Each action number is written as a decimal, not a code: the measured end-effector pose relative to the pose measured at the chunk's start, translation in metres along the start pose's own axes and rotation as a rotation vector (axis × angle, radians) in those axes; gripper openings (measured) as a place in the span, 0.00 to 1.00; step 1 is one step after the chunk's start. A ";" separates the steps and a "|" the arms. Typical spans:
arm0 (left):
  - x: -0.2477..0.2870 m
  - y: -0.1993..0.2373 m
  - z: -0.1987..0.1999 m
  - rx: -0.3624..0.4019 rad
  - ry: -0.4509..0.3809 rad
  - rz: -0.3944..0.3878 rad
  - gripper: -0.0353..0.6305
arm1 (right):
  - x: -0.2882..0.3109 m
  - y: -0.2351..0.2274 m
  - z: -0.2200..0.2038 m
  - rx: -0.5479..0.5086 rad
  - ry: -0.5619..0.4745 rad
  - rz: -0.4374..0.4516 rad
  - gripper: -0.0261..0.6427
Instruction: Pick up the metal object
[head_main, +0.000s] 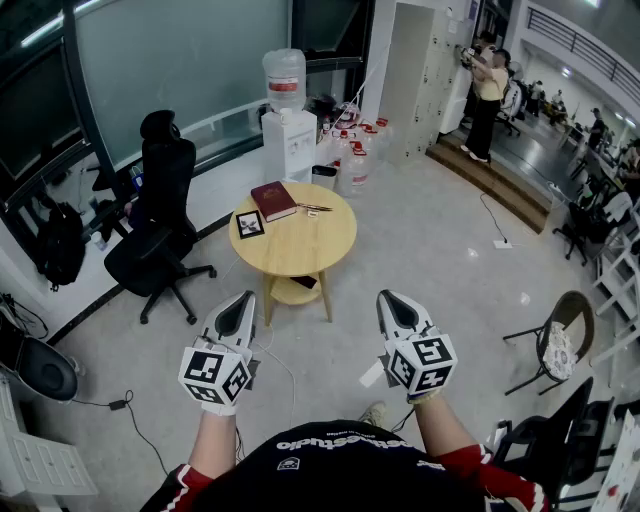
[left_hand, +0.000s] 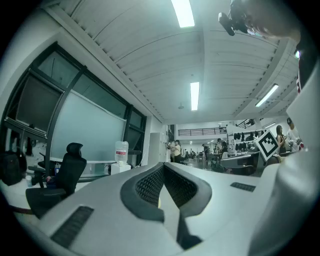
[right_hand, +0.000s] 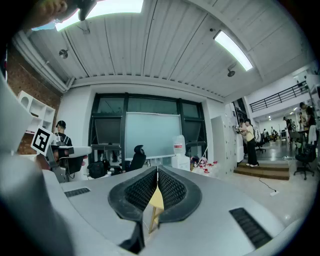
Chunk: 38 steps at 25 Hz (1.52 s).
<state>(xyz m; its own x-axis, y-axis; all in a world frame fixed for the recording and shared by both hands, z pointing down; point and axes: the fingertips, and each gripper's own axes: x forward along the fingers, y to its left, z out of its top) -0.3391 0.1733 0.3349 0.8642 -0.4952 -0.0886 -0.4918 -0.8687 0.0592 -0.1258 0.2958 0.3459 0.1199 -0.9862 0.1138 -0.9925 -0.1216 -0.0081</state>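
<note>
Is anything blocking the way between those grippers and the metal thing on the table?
Nothing visible does: only floor separates the left gripper and right gripper from the round table, where the thin metal object lies uncovered beside the red book.

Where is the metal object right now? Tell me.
In the head view, the metal object lies at the far side of the round wooden table, just right of the red book.

An open-plan office: a black swivel chair (head_main: 158, 236) stands left of the round wooden table (head_main: 312, 243), a water dispenser (head_main: 287, 128) behind it, tall lockers (head_main: 424, 82) farther back right.
</note>
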 end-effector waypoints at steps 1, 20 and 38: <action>-0.001 0.000 0.000 -0.001 -0.001 0.002 0.08 | 0.000 0.001 -0.001 0.002 0.002 0.000 0.08; -0.010 0.012 -0.009 -0.030 0.006 0.027 0.08 | -0.008 -0.004 -0.010 0.007 0.023 -0.040 0.08; -0.013 -0.001 -0.017 -0.052 0.011 0.008 0.08 | -0.017 -0.013 -0.003 -0.007 0.012 -0.046 0.08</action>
<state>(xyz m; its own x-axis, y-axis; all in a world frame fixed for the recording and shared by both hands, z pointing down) -0.3486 0.1807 0.3527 0.8617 -0.5017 -0.0766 -0.4926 -0.8631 0.1117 -0.1152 0.3146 0.3475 0.1655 -0.9782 0.1255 -0.9861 -0.1662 0.0043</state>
